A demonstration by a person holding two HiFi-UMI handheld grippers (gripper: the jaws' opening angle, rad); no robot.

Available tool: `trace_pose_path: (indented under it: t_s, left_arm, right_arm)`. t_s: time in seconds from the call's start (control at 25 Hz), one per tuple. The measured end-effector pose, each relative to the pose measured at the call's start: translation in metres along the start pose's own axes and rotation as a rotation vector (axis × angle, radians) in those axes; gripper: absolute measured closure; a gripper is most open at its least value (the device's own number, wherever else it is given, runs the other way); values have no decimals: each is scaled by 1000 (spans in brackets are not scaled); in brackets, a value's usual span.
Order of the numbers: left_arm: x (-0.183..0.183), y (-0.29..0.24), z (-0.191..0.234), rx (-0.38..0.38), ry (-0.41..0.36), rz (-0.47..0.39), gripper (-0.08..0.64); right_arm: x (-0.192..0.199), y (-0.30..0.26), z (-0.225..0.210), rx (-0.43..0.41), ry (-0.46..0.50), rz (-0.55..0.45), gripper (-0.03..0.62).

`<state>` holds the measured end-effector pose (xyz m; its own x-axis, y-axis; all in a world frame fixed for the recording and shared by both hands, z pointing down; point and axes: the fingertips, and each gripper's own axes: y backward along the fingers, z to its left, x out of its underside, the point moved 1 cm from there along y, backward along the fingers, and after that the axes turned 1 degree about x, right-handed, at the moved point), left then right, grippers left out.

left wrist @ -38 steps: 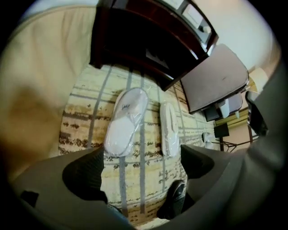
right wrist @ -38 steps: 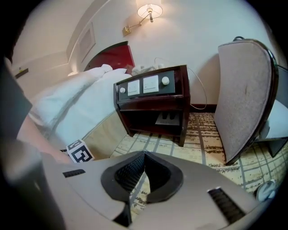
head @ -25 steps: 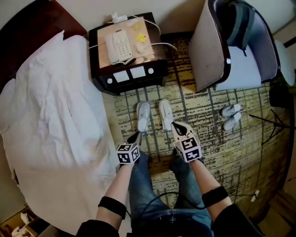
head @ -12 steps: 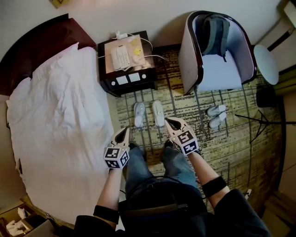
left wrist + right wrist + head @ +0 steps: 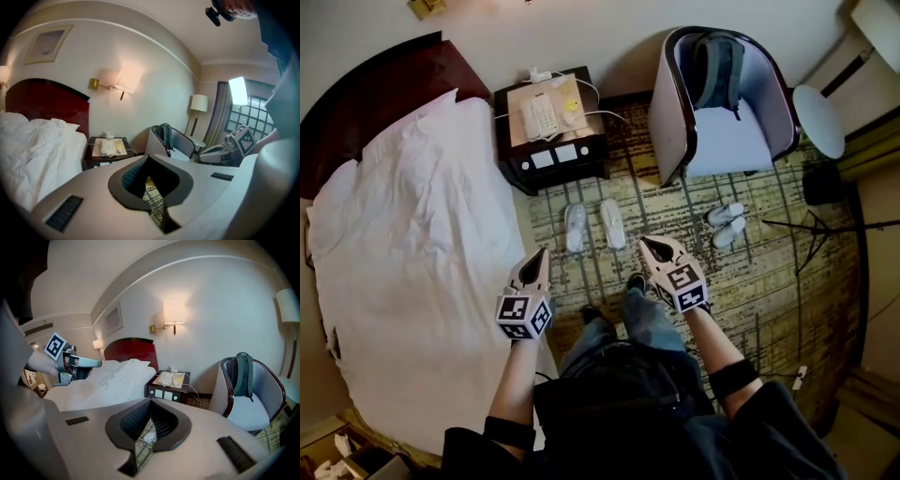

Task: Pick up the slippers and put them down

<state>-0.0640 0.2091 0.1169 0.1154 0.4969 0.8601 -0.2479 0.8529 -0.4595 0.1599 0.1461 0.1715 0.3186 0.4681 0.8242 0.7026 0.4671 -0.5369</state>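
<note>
now both pairs are pressed together on nothing: the left fingers [image 5: 534, 267] and right fingers [image 5: 657, 253] hang above the carpet [image 5: 675, 216]. the slippers [image 5: 612, 223] lie side by side on it, ahead of and below the tips, short of the nightstand [image 5: 553, 155], long axes running away from the person. each hand looks about equally near its own slipper. a second pair [image 5: 727, 225] sits right of the right fingers.

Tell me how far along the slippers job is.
Looks done: the white slippers lie side by side on the carpet before the nightstand. In hand: nothing; left gripper and right gripper are both shut and empty. Left: possibly the second pair by the armchair.
</note>
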Motion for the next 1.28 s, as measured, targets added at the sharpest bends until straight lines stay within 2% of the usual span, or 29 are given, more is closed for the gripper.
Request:
trace_pose_path:
  t_s: [0.4, 0.56, 0.96, 1.28]
  left_arm:
    - [27, 43, -11, 23, 10, -8, 555]
    - [37, 56, -16, 39, -21, -21, 556]
    - [42, 79, -28, 83, -91, -79, 556]
    - [40, 86, -20, 107, -76, -67, 556]
  right_arm:
    - [24, 26, 50, 16, -21, 5, 591]
    - [27, 31, 64, 16, -18, -3, 591]
    - [31, 38, 92, 26, 1, -16, 591]
    - [30, 29, 112, 24, 10, -12, 591]
